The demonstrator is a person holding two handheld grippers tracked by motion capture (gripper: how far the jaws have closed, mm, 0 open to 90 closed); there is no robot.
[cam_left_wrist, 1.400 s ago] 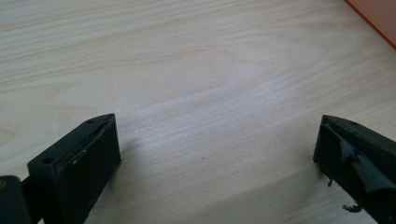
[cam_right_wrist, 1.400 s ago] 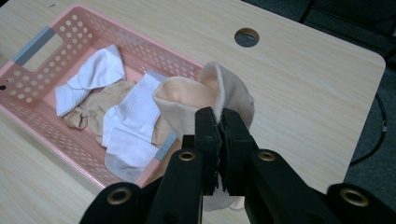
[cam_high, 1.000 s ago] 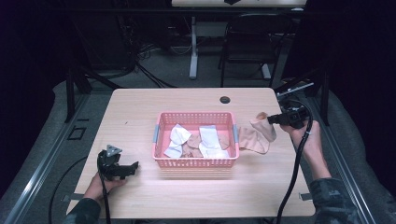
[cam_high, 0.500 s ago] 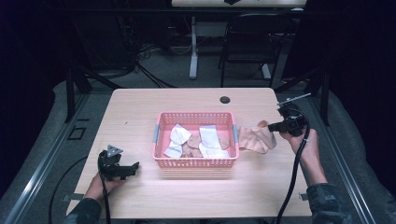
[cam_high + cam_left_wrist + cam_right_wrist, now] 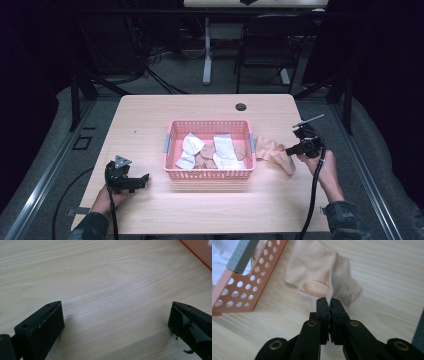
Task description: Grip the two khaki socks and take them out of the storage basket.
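A peach-coloured sock lies on the table just right of the pink basket. My right gripper is shut on the sock's edge, which stands up pinched between the jaws. Inside the basket lie white and peach socks. My left gripper rests low over bare wood at the front left, jaws wide open and holding nothing.
The basket's perforated wall is close to the left of the sock in the right gripper view. A black grommet sits near the table's far edge. A chair stands beyond the table.
My right gripper has come down and toward the front with the sock, which now lies spread on the table beside the basket. The left gripper has stayed put.
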